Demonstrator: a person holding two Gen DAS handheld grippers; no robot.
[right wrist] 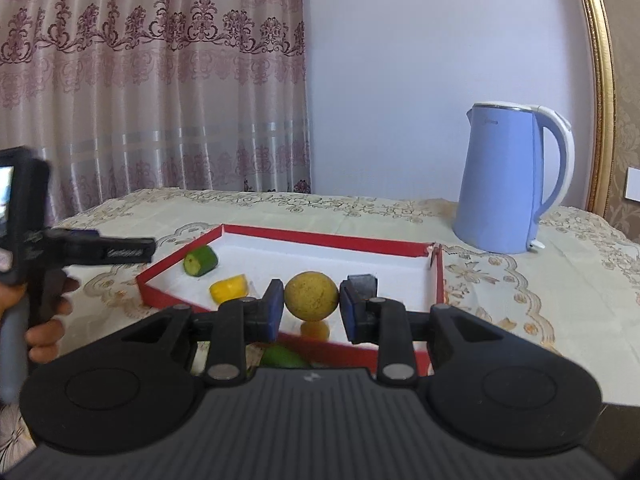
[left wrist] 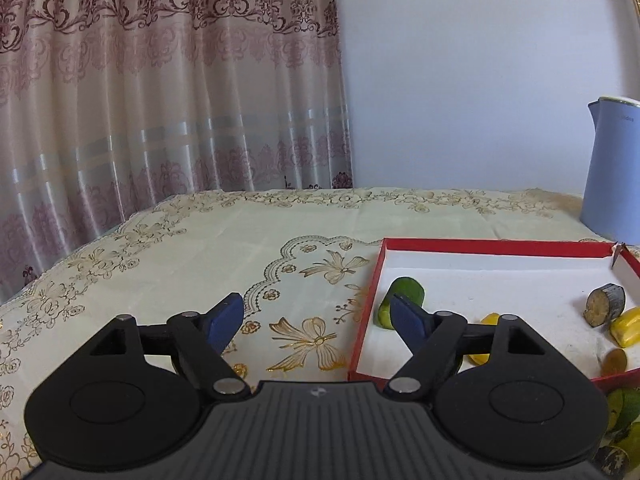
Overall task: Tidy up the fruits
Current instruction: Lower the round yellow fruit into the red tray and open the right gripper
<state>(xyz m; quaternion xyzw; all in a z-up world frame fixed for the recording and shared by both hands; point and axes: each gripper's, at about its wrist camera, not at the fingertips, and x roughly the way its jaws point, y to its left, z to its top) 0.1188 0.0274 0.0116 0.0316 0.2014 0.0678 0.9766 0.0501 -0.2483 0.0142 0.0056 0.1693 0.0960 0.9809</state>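
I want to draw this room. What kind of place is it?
Probably a room in someone's home. A pink patterned curtain hangs behind a table with a cream embroidered tablecloth, and a light blue electric kettle stands on it beside a red-rimmed cardboard tray of toy fruit.

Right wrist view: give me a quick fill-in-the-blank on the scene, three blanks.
1. The right gripper is shut on a round ____ fruit.
2. The fruit pieces lie in a tray with a ____ rim.
3. Nothing is between the fingers of the ____ gripper.

Missing words: yellow; red; left
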